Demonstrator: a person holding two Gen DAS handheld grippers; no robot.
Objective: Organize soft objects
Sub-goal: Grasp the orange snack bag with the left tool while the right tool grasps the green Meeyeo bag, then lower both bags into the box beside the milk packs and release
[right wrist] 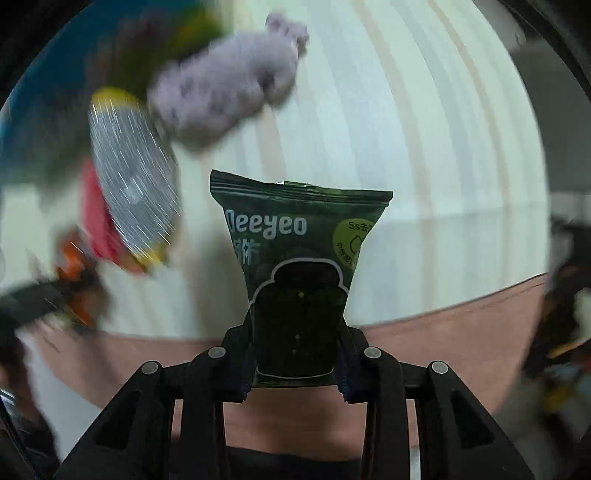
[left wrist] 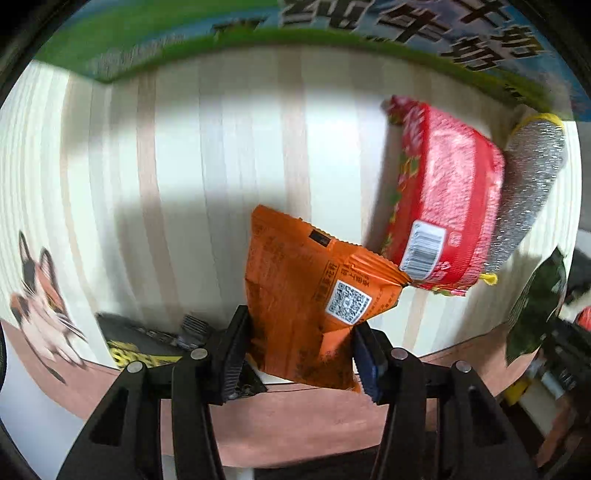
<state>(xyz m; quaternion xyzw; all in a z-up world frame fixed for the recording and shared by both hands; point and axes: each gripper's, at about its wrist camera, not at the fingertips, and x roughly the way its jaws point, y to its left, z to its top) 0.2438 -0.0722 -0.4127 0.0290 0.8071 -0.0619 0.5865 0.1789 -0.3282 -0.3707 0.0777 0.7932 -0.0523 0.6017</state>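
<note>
My left gripper (left wrist: 299, 350) is shut on an orange snack packet (left wrist: 310, 295) and holds it above the striped pale table (left wrist: 184, 166). A red packet (left wrist: 443, 199) and a silver-and-yellow pouch (left wrist: 532, 184) lie on the table ahead to the right. My right gripper (right wrist: 295, 365) is shut on a dark green packet (right wrist: 299, 266), held upright above the table (right wrist: 406, 147). The green packet also shows at the right edge of the left wrist view (left wrist: 535, 314). A purple plush toy (right wrist: 229, 92), the silver pouch (right wrist: 133, 177) and the red packet (right wrist: 99, 218) lie blurred at the left.
A green-and-blue printed carton (left wrist: 258, 33) stands along the table's far side. A board with a cat picture (left wrist: 40, 302) is at the left. A black-and-yellow object (left wrist: 144, 343) lies near the table's front edge. A brown floor (right wrist: 443, 325) lies below the table edge.
</note>
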